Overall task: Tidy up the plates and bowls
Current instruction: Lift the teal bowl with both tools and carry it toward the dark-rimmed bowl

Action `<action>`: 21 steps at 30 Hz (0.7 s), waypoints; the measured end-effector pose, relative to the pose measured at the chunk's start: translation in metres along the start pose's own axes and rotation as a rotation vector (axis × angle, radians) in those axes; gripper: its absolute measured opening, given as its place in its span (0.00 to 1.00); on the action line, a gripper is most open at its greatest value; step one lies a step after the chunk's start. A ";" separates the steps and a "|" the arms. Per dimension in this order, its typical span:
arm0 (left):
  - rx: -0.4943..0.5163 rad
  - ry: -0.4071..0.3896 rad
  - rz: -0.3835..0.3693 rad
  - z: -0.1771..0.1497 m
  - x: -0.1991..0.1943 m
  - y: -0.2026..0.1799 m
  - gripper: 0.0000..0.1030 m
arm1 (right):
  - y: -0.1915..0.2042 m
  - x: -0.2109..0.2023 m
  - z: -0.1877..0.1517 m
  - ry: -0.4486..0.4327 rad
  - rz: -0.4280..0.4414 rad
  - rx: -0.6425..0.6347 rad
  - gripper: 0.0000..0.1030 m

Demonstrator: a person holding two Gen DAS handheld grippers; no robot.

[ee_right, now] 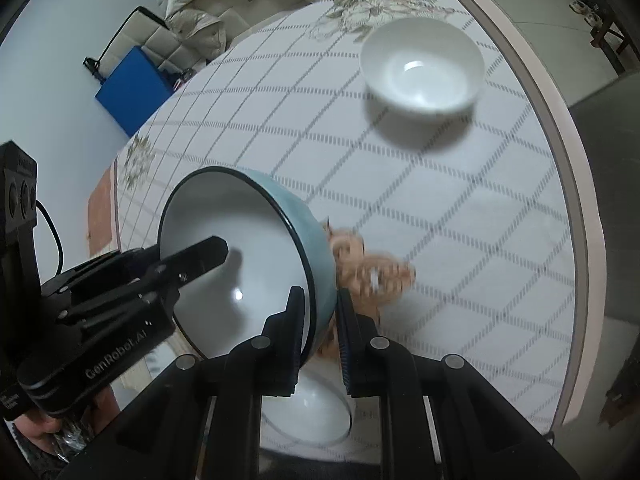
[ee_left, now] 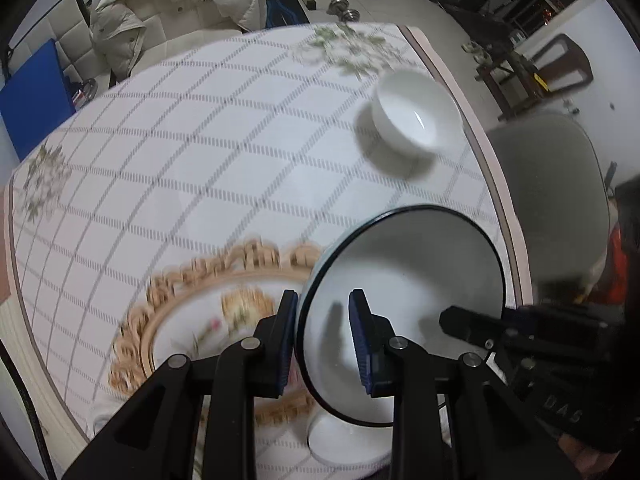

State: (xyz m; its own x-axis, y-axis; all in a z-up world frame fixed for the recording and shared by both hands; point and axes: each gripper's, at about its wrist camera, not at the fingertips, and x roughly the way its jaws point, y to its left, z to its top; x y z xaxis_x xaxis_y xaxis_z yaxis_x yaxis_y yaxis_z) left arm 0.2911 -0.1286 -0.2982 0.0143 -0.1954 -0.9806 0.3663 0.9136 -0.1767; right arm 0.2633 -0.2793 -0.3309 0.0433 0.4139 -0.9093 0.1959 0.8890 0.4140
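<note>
Two grippers hold one teal bowl [ee_left: 404,280] between you, lifted and tilted above the bench [ee_left: 200,152], whose checked cloth fills most of both frames. Under the bowl, at lower centre of the left view, lies a gold-edged plate [ee_left: 192,320], blurred. The teal bowl sits lower right in the left view and lower left in the right view. Your left gripper [ee_left: 324,336] has its fingers clamped across the bowl's rim, one inside and one outside; your right gripper [ee_right: 320,332] pinches the opposite rim the same way. A white bowl [ee_left: 416,114] stands upright on the bench, upper right. Another white dish [ee_right: 308,416] shows at the bottom edge.
</note>
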 end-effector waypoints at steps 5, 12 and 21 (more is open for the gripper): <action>-0.010 0.032 -0.020 -0.052 0.002 0.000 0.23 | -0.007 -0.002 -0.056 0.034 -0.002 -0.006 0.17; -0.025 0.075 -0.025 -0.101 0.015 0.002 0.23 | -0.006 0.020 -0.105 0.073 -0.031 -0.016 0.17; -0.036 0.126 -0.020 -0.122 0.042 0.006 0.23 | -0.008 0.049 -0.122 0.114 -0.071 -0.027 0.17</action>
State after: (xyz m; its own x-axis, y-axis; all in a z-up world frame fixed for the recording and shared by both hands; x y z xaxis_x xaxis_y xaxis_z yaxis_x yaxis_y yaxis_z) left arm 0.1805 -0.0875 -0.3507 -0.1108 -0.1690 -0.9794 0.3319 0.9226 -0.1967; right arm 0.1444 -0.2422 -0.3731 -0.0819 0.3676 -0.9264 0.1683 0.9212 0.3507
